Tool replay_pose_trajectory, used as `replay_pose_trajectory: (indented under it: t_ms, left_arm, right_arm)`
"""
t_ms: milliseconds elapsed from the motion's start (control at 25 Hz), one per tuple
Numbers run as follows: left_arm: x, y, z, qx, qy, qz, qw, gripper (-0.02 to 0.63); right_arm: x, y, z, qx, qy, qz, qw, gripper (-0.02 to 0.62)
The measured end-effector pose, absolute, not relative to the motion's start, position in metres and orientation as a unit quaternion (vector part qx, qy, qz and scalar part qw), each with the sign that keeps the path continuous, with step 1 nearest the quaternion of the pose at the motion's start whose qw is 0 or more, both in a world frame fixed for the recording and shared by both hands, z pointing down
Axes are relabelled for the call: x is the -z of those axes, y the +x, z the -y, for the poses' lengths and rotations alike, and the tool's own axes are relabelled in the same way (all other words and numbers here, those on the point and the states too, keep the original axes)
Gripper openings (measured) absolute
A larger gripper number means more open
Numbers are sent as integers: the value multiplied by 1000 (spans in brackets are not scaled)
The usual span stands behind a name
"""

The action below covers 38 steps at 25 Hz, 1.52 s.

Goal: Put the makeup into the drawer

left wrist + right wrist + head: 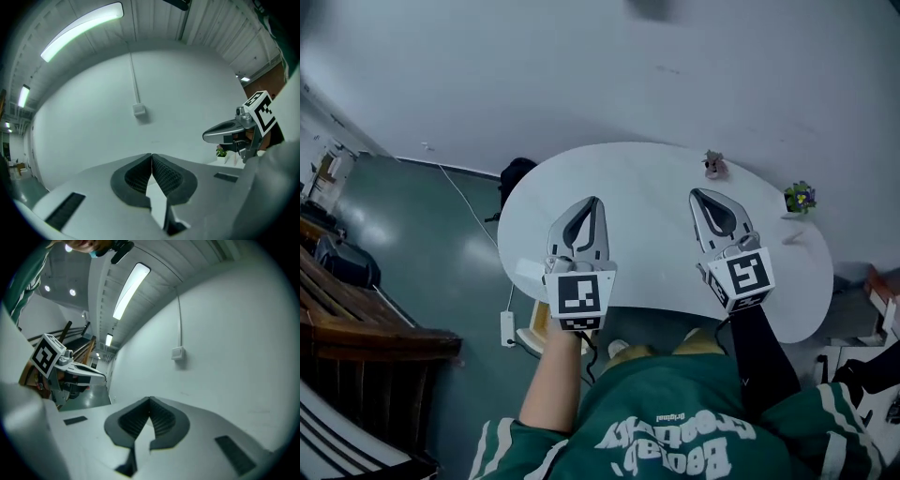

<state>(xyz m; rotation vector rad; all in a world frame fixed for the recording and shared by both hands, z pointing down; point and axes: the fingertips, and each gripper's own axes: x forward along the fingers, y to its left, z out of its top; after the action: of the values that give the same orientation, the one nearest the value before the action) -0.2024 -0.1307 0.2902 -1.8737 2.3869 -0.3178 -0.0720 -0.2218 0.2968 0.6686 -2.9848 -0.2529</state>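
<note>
My left gripper [594, 202] and right gripper [697, 195] hover side by side over a white rounded table [637, 187], both pointing level toward the wall. In the left gripper view the jaws [151, 155] meet at the tips with nothing between them. The right gripper's jaws [150, 400] are also shut and empty. A small pinkish-brown object [712, 164] stands near the table's far edge, too small to identify. No drawer is in view.
A small potted plant [800, 197] sits at the table's far right. A black bag [516, 174] and a cable lie on the floor to the left, with a power strip [507, 328] nearer me. Wooden furniture [356, 309] stands far left. A plain wall with a switch box [138, 110] is ahead.
</note>
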Motion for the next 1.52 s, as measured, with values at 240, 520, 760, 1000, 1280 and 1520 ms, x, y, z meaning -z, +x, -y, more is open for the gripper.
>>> replay_pose_trajectory:
  t_ms: [240, 520, 760, 1000, 1280, 1520]
  left_arm:
    - [-290, -117, 205, 87, -665, -740, 52, 110]
    - [-302, -13, 281, 77, -724, -684, 44, 231]
    - [-322, 86, 336, 80, -782, -616, 40, 256]
    - [-343, 179, 370, 83, -829, -552, 40, 295]
    - [-404, 260, 402, 105, -867, -487, 18, 313]
    - [-486, 280, 424, 132, -870, -474, -41, 314]
  right_arm:
    - [-302, 26, 282, 74, 283, 955, 43, 5]
    - [-312, 144, 339, 61, 359, 930, 50, 5]
    - [-324, 246, 371, 51, 426, 901, 58, 5]
    - [-333, 338, 383, 45, 483, 872, 68, 5]
    - [-346, 422, 384, 31, 539, 838, 84, 5]
    - [-370, 455, 385, 14, 556, 824, 107, 5]
